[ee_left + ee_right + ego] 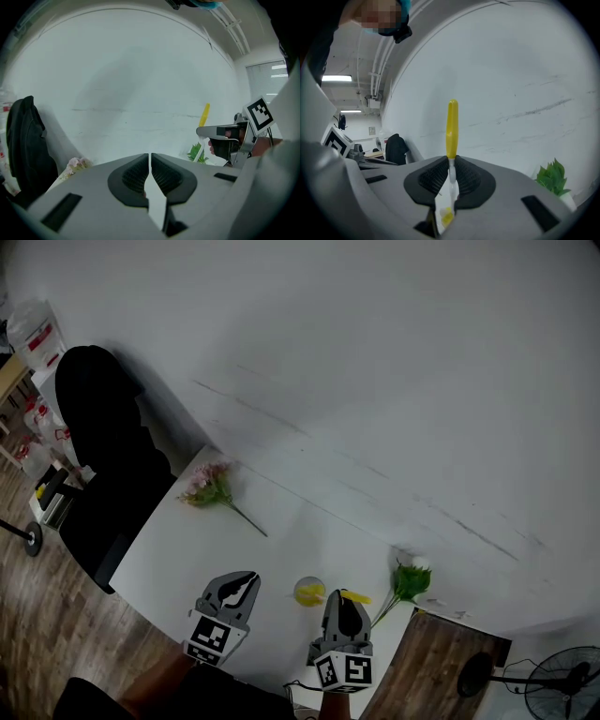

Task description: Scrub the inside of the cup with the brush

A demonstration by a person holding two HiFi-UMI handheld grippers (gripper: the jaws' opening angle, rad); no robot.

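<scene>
Your right gripper (451, 161) is clamped on the brush (452, 126), which is not in the cup (309, 592) at its 9 o'clock, so the scrubbing seems not yet started. Your left gripper (150, 157) is closed on nothing. The flowers (208, 486) at 11 o'clock and the sprig (409, 581) at 3 stand clear.

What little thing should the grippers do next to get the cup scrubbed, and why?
Probably open the left gripper and take hold of the cup. Its jaws are shut on nothing, and the cup stands free on the table between the two grippers. The right gripper clamps the brush, so steadying the cup seems to come first.
</scene>
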